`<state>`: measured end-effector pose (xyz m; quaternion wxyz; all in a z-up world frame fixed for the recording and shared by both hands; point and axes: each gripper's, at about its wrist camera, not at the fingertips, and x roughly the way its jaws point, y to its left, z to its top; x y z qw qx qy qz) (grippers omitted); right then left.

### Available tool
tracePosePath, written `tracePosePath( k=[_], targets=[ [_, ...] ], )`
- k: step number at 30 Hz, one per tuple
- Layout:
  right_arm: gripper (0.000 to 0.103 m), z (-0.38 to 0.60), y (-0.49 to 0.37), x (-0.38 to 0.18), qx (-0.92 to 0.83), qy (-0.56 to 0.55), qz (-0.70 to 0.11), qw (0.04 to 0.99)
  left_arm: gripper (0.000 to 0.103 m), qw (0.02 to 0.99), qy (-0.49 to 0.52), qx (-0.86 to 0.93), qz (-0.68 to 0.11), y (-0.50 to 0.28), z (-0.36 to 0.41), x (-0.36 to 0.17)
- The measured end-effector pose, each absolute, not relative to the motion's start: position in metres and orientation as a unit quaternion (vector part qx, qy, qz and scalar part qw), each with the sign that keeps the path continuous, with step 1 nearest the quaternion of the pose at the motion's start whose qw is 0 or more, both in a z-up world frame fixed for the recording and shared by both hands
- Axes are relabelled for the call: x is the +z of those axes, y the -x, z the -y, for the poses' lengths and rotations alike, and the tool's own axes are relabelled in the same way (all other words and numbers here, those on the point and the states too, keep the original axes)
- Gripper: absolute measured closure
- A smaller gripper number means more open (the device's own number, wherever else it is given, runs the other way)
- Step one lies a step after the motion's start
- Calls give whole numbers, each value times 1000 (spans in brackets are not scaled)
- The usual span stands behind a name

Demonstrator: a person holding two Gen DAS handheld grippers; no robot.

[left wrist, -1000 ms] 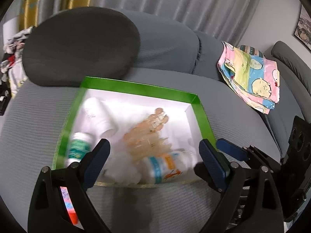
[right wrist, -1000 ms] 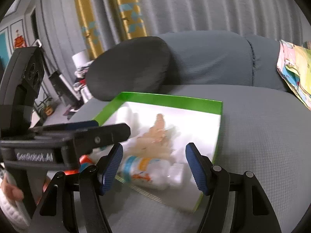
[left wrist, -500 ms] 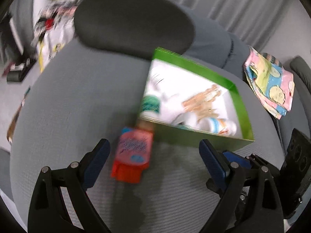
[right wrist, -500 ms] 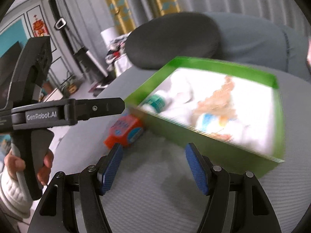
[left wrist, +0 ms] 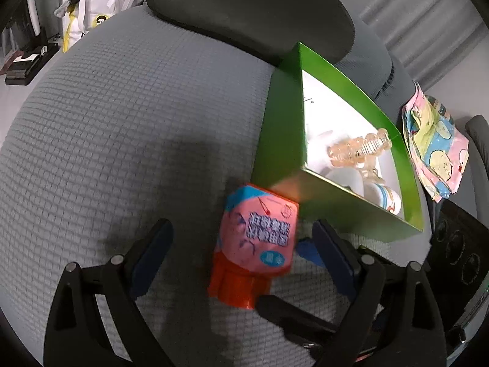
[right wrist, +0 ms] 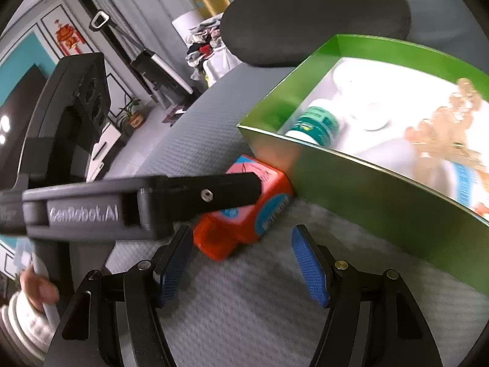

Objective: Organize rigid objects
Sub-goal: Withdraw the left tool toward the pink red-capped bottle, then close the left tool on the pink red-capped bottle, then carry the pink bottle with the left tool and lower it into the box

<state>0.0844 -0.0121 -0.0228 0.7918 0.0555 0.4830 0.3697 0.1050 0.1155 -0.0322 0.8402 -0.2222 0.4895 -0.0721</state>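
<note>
A pink container with a red cap (left wrist: 256,244) lies on the grey sofa seat (left wrist: 122,122), its far end against the near corner of the green box (left wrist: 284,140). My left gripper (left wrist: 243,253) is open and straddles it without the pads pressing. My right gripper (right wrist: 241,269) is open just short of the red cap (right wrist: 220,238), with nothing between its fingers. The left gripper's black body (right wrist: 137,205) crosses above the container. The box holds a clear amber toy (left wrist: 357,150), a green-labelled white bottle (right wrist: 318,122) and a blue-and-orange-labelled bottle (left wrist: 388,197).
A dark cushion (left wrist: 244,9) rests behind the box. A patterned pink cloth (left wrist: 434,140) lies on the sofa to the right. The seat drops off at the left toward bags and clutter (left wrist: 88,6) on the floor. A hand (right wrist: 36,287) grips the left tool.
Both grippers have swung left and down from over the box's inside to the pink container at its corner. The container now sits between the left fingers. Neither gripper's jaws have visibly changed.
</note>
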Motion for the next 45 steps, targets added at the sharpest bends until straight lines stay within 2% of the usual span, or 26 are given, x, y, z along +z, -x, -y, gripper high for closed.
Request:
tracePosePath(
  k=[1, 3, 7, 8, 9, 11, 17, 23, 29, 35, 38, 40, 41, 42, 45],
  targets=[
    [34, 8, -87, -26, 372, -59, -485, 789, 12, 839, 222, -75, -491, -106, -115, -34],
    [34, 2, -88, -30, 377, -59, -487, 786, 20, 837, 216, -84, -496, -110, -110, -37],
    [38, -2, -88, -34, 375, -59, -484, 788, 25, 839, 198, -86, -500, -112, -102, -40],
    [39, -2, -88, -33, 376, -59, -484, 788, 35, 838, 201, -90, -500, -112, -100, -40],
    [41, -2, -87, -32, 378, -58, -484, 787, 40, 837, 199, -90, -501, -112, -99, -40],
    [43, -3, -85, -30, 378, -50, -478, 791, 42, 842, 184, -83, -501, -111, -95, -39],
    [43, 2, -68, -16, 383, -39, -456, 802, 42, 853, 172, -83, -486, -93, -86, -23],
    [43, 27, -51, 22, 377, -30, -407, 831, 42, 876, 144, -108, -448, -84, -61, 20],
    [43, 70, -60, 64, 349, -36, -367, 862, 42, 891, 120, -144, -414, -100, -22, 61],
    [43, 107, -85, 82, 322, -47, -354, 877, 42, 894, 97, -168, -404, -132, 15, 74],
    [43, 122, -103, 78, 301, -62, -371, 876, 36, 892, 93, -161, -411, -151, 24, 71],
    [43, 130, -114, 74, 276, -61, -389, 877, 27, 894, 85, -143, -415, -160, 28, 73],
    [43, 134, -116, 73, 267, -60, -392, 878, 16, 895, 83, -138, -415, -160, 25, 75],
    [40, 139, -118, 72, 257, -56, -394, 881, 10, 897, 77, -126, -416, -164, 24, 77],
    [32, 149, -121, 73, 223, -37, -403, 887, 1, 905, 59, -90, -413, -168, 21, 80]
  ],
)
